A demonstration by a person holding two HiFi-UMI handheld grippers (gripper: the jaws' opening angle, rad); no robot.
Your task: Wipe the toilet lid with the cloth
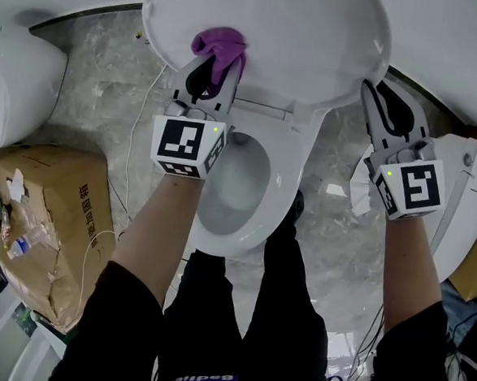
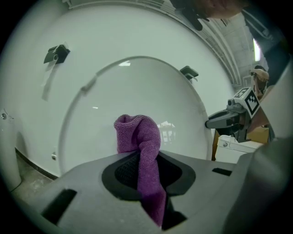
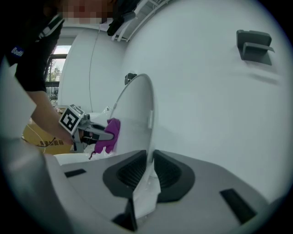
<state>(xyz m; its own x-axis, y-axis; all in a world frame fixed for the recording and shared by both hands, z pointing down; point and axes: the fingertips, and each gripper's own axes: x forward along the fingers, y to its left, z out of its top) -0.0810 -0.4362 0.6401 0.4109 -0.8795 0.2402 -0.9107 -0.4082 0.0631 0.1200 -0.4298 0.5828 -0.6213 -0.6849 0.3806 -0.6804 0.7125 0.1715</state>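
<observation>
We find the left tongs (image 1: 210, 74) clamped on the cloth (image 1: 222, 44), pressed to the lid (image 1: 306, 36); the right tongs (image 1: 371, 93) pinch its rim. Wiping seems begun; the span between the tongs awaits wiping.

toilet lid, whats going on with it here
A person stands over a toilet with a gripper in each hand. The left gripper is shut on a purple cloth and holds it up at the inner face of the raised toilet lid. The right gripper is clamped on the lid's right edge, seemingly steadying it. Wiping looks under way or about to start.
</observation>
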